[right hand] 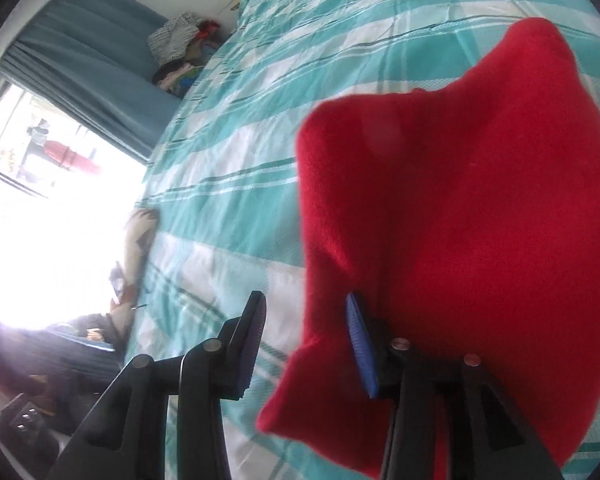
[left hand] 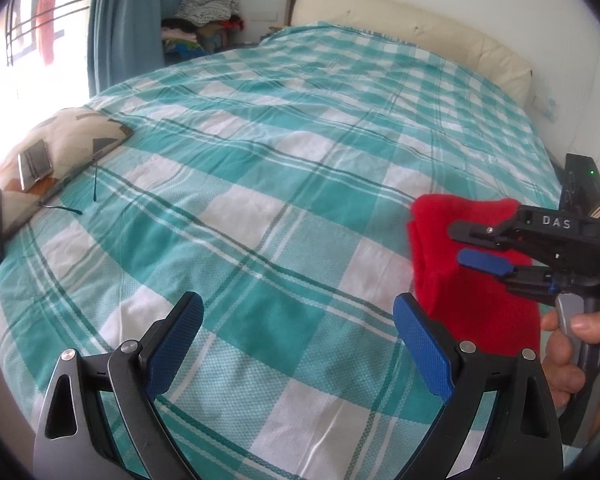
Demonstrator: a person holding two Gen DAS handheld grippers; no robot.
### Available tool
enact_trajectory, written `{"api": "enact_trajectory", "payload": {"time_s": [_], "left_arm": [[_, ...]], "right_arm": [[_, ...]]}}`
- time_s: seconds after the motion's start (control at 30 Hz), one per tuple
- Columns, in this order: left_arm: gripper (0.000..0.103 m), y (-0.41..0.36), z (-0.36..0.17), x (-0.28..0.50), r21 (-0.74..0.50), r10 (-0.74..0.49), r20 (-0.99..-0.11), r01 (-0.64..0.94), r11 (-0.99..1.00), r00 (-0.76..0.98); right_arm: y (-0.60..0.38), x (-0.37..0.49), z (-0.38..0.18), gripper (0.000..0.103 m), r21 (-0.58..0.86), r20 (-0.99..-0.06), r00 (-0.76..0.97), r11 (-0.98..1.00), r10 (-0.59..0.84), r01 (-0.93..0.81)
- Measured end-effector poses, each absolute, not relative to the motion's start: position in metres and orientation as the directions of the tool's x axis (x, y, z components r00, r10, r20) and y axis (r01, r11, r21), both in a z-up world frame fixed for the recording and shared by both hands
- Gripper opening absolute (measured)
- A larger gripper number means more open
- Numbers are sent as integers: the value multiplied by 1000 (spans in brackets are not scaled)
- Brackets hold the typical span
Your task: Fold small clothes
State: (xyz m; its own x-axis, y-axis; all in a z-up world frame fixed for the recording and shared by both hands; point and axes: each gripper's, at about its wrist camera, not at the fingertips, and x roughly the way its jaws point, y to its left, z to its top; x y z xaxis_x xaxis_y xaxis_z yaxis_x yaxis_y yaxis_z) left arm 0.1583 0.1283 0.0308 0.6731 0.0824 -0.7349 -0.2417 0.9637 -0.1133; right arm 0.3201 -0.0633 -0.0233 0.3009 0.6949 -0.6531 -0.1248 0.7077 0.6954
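Note:
A small red fleece garment (left hand: 472,304) lies bunched at the right side of the checked bedspread (left hand: 260,160). My right gripper (left hand: 458,242) reaches over it from the right, held by a person's hand (left hand: 572,340). In the right wrist view its jaws (right hand: 305,300) stand apart with only bedspread showing between the pads. The red garment (right hand: 460,200) sits against the outer side of the right-hand finger and hides much of it. My left gripper (left hand: 298,304) is wide open over bare bedspread, just left of the garment, with nothing between its fingers.
A patterned pillow (left hand: 68,140) at the left edge of the bed carries two phones (left hand: 34,164). A cream headboard (left hand: 420,28) lines the far side. A pile of clothes (left hand: 208,8) and a blue curtain (left hand: 120,20) stand in the far corner by the window.

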Motion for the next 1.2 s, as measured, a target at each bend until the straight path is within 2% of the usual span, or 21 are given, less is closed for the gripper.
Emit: {"api": "enact_trajectory", "payload": {"time_s": [0.1,0.23,0.37,0.47,0.6,0.77,0.93,1.07,1.2], "left_arm": [[97,129,32,158,-125,73,-734,-240,963,676],[97,128,32,158,-141,58,-734,-236,961,677],[97,128,31,158,-145,56,-737,-238,960,674],[97,132,28,158,-149,59,-743,-251,957,666],[97,138,26,159,-174,45,-749,-262,949,661],[97,135,28,158,-174,38,-743,-247,953,668],[97,128,28,159,-163,36,-745,-234,959,667],[97,123,23,159,-145,44,-751,-229,963,659],[97,121,19,160,-132,52,-759,-232,964,649]], "right_arm": [[-69,308,-1,42,653,-651,341,730,678,-204],[-70,294,10,42,453,-738,411,844,535,-286],[-45,284,-3,41,359,-775,380,847,504,-392],[-22,273,-26,36,299,-816,321,827,480,-476],[-3,238,-58,33,128,-896,269,785,354,-606],[-43,223,-27,33,203,-848,305,796,434,-570],[-106,232,3,33,263,-796,404,858,451,-441],[-134,235,-27,32,288,-848,333,886,412,-363],[-139,211,-52,31,220,-877,327,899,352,-378]]}}
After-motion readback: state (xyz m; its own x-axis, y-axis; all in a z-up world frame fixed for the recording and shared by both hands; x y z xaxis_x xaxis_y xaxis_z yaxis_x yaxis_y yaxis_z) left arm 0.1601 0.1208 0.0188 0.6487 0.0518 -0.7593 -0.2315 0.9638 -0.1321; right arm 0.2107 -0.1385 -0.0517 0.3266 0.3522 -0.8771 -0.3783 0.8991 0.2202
